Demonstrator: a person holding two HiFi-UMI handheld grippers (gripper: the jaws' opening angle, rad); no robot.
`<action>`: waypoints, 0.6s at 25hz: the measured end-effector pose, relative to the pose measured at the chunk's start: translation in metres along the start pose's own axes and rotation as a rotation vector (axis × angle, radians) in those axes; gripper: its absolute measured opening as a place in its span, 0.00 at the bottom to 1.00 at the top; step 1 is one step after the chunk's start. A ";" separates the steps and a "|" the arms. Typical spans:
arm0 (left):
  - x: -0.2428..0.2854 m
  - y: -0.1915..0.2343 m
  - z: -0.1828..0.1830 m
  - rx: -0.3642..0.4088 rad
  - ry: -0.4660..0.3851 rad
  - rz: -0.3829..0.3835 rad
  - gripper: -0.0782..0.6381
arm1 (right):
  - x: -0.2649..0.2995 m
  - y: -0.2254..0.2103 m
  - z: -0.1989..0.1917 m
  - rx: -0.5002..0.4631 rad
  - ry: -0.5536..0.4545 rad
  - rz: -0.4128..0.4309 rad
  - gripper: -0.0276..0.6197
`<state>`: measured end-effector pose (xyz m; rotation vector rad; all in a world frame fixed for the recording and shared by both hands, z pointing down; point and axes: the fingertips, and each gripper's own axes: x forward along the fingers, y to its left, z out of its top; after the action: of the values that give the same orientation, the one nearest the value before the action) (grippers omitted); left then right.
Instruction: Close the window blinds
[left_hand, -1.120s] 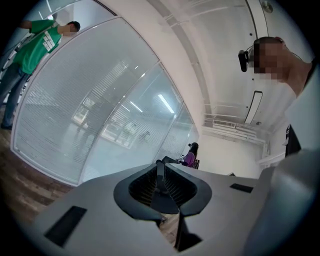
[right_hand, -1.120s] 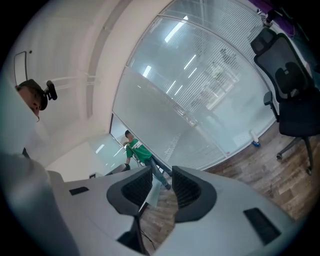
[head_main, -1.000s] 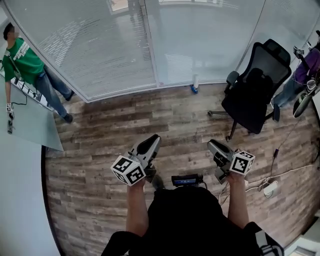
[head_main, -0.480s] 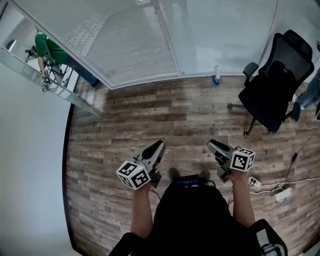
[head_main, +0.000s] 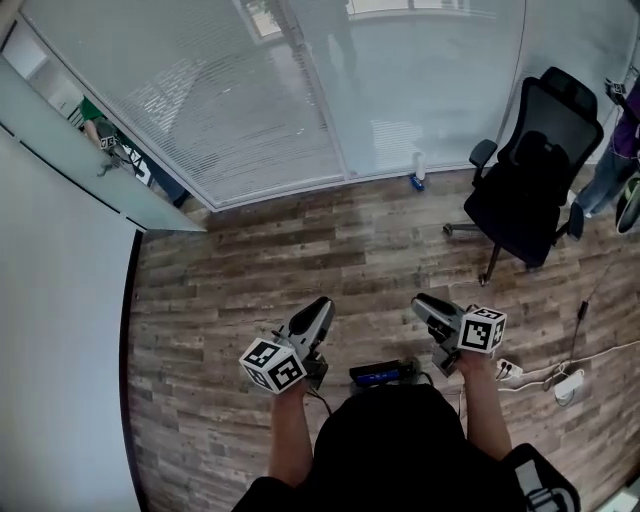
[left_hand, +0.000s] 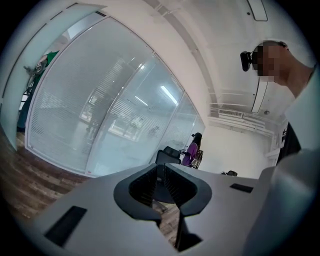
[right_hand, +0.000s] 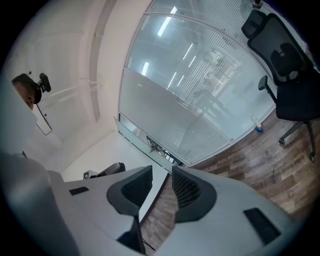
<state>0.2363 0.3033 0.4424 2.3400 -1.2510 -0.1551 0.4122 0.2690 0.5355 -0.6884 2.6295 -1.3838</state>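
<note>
Slatted window blinds (head_main: 250, 110) hang behind a glass wall across the top of the head view, well beyond both grippers. They also show in the left gripper view (left_hand: 65, 115) and the right gripper view (right_hand: 210, 65). My left gripper (head_main: 322, 303) is held low over the wooden floor (head_main: 260, 270), jaws shut on nothing (left_hand: 160, 172). My right gripper (head_main: 420, 300) is level with it, pointing toward the glass. Its jaws stand a narrow gap apart with nothing between them (right_hand: 162, 172). Neither gripper touches the blinds.
A black office chair (head_main: 530, 190) stands at the right near the glass. A small bottle (head_main: 419, 165) sits at the foot of the glass. Cables and a white plug (head_main: 560, 385) lie on the floor at the right. A white wall (head_main: 60, 330) runs along the left. A person in green (head_main: 100, 130) is behind the glass.
The head view has swung, so the glass wall and chair shifted in frame and the white wall fills more of the left. Both grippers keep the same low, side-by-side pose.
</note>
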 end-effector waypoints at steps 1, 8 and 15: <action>-0.004 0.001 0.000 -0.004 -0.007 -0.012 0.18 | 0.000 0.004 -0.002 -0.005 -0.003 -0.007 0.24; -0.034 0.000 -0.007 -0.040 -0.039 -0.067 0.18 | -0.004 0.031 -0.028 0.016 -0.021 -0.058 0.24; -0.052 0.019 -0.012 -0.120 -0.062 -0.118 0.18 | -0.011 0.051 -0.040 0.026 -0.068 -0.147 0.24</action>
<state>0.1961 0.3405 0.4555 2.3210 -1.1001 -0.3342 0.3933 0.3292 0.5170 -0.9250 2.5498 -1.4014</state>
